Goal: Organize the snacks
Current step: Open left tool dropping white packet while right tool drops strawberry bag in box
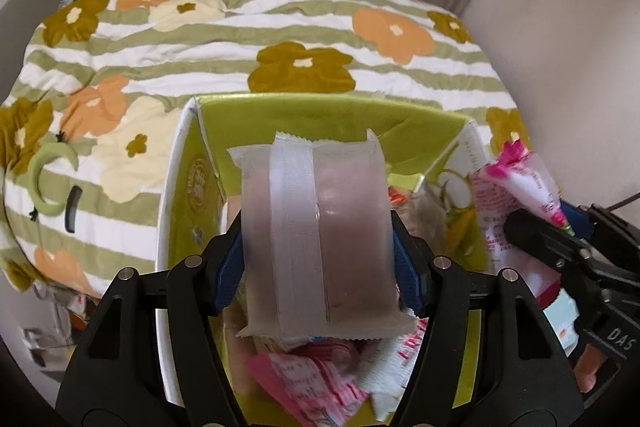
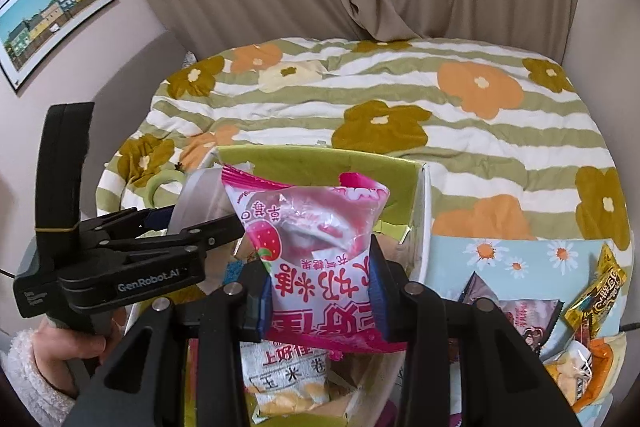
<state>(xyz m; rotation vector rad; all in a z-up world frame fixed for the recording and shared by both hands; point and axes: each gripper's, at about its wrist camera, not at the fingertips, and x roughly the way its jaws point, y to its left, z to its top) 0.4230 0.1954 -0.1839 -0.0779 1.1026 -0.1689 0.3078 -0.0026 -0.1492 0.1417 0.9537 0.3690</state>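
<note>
Blue pads of the left gripper pinch a frosted pack, long axis running away from the jaws, directly over the green box. Right gripper clamps a pink bag beside it, also above the box. Drop is straight down; left sits more central.

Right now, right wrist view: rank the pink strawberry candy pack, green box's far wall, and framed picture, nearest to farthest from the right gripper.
1. Pink strawberry candy pack, in the right gripper jaws.
2. Green box's far wall, just beyond.
3. Framed picture, on the wall, far left.
</note>
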